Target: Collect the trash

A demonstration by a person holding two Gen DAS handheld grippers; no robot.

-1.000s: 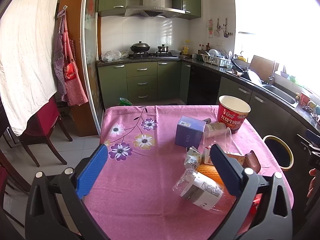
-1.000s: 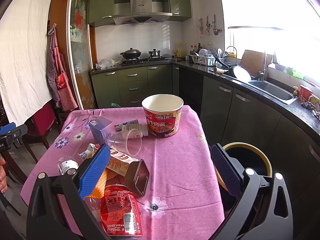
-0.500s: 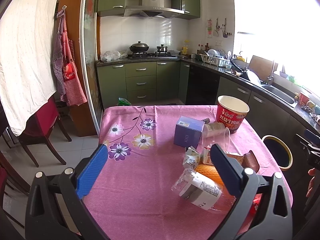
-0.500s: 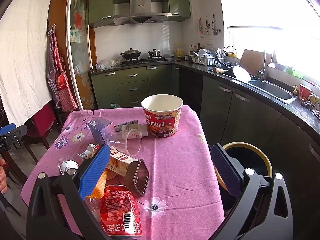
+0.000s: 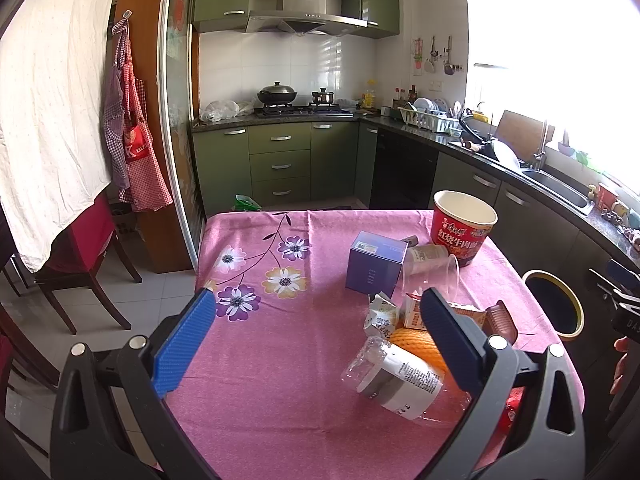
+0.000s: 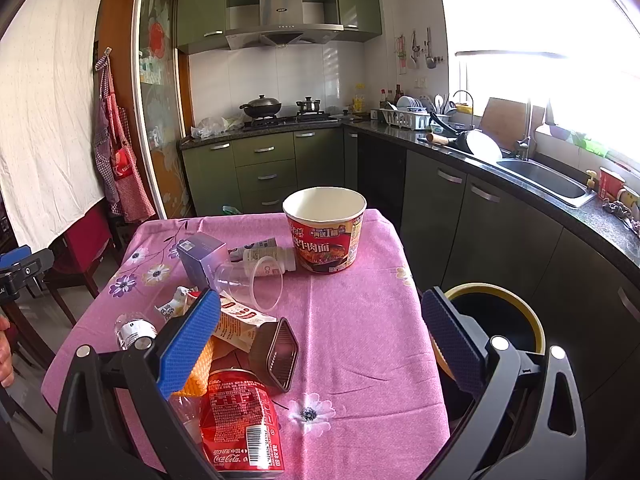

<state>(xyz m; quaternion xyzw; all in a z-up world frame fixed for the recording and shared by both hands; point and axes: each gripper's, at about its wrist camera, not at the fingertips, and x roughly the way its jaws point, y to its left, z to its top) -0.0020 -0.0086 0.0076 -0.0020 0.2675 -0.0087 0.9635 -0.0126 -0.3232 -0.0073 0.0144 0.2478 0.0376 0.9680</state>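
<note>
Trash lies on a pink flowered tablecloth (image 5: 256,360) (image 6: 360,320). A red noodle bowl (image 5: 463,232) (image 6: 325,234) stands upright at the far side. Near it are a purple box (image 5: 374,266) (image 6: 200,256), a clear plastic cup (image 5: 432,276) (image 6: 252,284) on its side, a small white bottle (image 6: 270,260), crumpled cartons (image 5: 382,316), an orange net (image 5: 416,344), a clear labelled bottle (image 5: 400,380), a dark square tub (image 6: 278,354) and a crushed red cola can (image 6: 240,424). My left gripper (image 5: 316,340) is open above the near table edge. My right gripper (image 6: 320,340) is open above the can and tub.
A black bin with a yellow rim (image 5: 554,304) (image 6: 500,320) stands on the floor right of the table. Green cabinets, stove and sink line the back and right. A dark wooden chair with a red seat (image 5: 80,248) stands left of the table. A hand (image 6: 6,356) shows at the left edge.
</note>
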